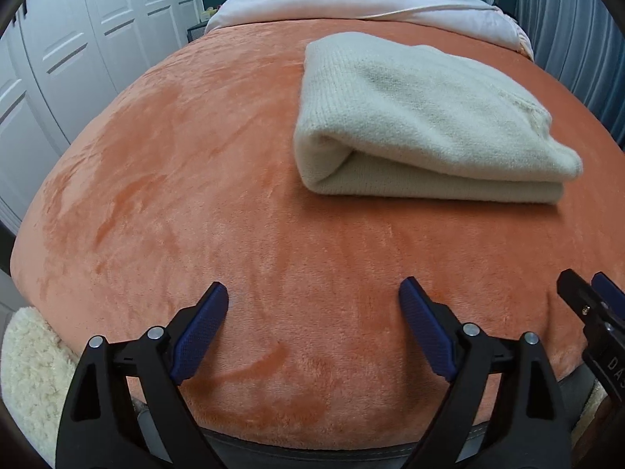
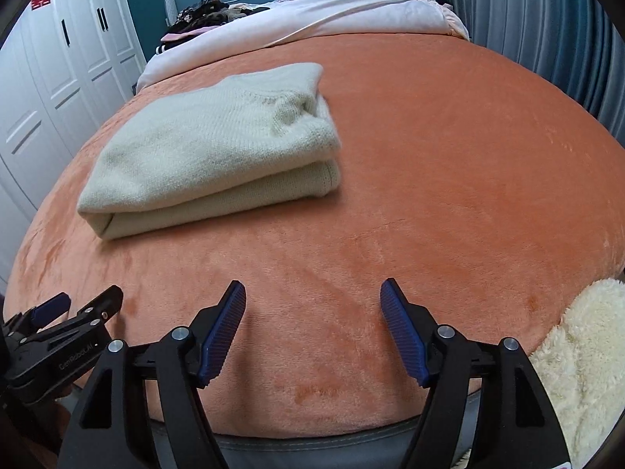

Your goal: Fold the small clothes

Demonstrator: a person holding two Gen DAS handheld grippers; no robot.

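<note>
Bedroom, bed covered by an orange fleece blanket, white wardrobe doors on the left side, pink-white duvet bunched at the far end. Cream knit sweater lies folded in a neat stack on the blanket, mid-bed. Left gripper hovers near the bed's near edge, jaws wide apart, nothing in them. Right gripper just beside it, also spread wide and empty. Both well apart from the sweater. Fluffy cream sleeve at the frame edge.
</note>
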